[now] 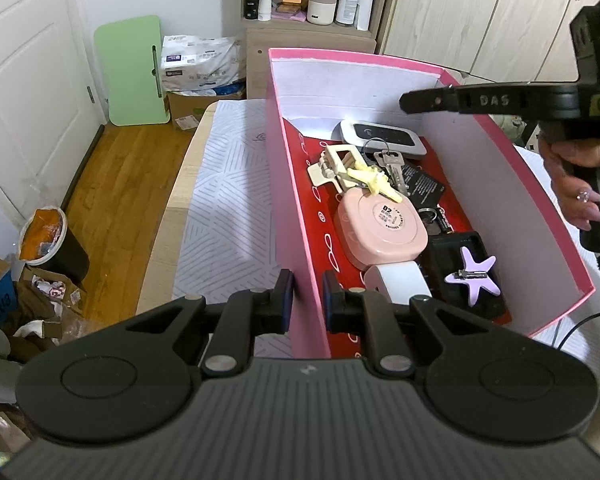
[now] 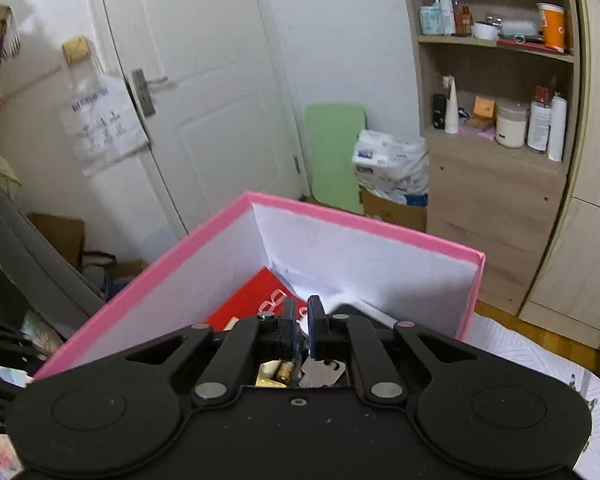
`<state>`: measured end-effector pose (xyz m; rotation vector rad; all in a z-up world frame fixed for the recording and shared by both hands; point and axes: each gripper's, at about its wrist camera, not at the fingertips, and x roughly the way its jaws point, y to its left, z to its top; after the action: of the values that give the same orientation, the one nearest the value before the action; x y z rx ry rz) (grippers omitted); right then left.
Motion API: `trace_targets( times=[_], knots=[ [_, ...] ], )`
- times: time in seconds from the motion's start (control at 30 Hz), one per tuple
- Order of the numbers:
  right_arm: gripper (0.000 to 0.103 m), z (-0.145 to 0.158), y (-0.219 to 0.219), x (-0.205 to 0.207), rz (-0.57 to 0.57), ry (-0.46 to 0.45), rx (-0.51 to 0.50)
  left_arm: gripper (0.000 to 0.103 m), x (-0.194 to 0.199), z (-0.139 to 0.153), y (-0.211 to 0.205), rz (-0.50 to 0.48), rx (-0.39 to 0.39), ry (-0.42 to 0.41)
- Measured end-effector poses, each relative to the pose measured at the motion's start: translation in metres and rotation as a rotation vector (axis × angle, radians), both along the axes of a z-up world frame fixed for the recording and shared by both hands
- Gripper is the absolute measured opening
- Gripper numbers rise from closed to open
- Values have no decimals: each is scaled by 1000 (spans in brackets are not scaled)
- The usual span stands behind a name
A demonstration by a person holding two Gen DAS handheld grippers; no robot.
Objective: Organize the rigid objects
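Left wrist view: the left gripper [image 1: 307,296] pinches the pink box's near wall [image 1: 296,240], one pad on each side. Inside lie a pink case [image 1: 380,232], keys [image 1: 392,164], a white device [image 1: 380,136] and a purple star [image 1: 476,272]. The right gripper [image 1: 410,101] hangs above them.

Right wrist view: the right gripper [image 2: 302,326] hovers over the box [image 2: 364,224], jaws slightly apart, seemingly empty.

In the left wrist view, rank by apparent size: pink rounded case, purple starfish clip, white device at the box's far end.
1. pink rounded case
2. white device, though it lies farther from the camera, so its true size is unsure
3. purple starfish clip
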<state>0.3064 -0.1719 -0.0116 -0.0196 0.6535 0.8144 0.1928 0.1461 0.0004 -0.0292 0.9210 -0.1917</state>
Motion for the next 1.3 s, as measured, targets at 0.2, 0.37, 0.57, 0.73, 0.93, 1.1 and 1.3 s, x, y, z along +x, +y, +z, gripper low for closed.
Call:
trace_targets(
  times=[0.2, 0.37, 0.57, 0.73, 0.93, 1.1, 1.3],
  knots=[
    [11, 2, -22, -19, -13, 16, 64, 13, 0, 0, 0, 0, -1, 1],
    [14, 7, -39, -39, -22, 18, 96, 13, -2, 2, 1, 8, -11, 11],
    [24, 18, -55, -66, -17, 11, 119, 14, -17, 18, -1, 20, 1, -6],
    [34, 28, -66, -90, -16, -9, 128, 17, -36, 37, -6, 23, 23, -36],
    [43, 43, -79, -114, -26, -40, 139, 42, -62, 63, -18, 23, 45, -62],
    [51, 56, -89, -136, -45, -69, 140, 64, -82, 80, -32, 23, 47, -68],
    [59, 66, -102, -160, -55, -96, 132, 89, -97, 90, -55, 4, 30, -56]
  ],
)
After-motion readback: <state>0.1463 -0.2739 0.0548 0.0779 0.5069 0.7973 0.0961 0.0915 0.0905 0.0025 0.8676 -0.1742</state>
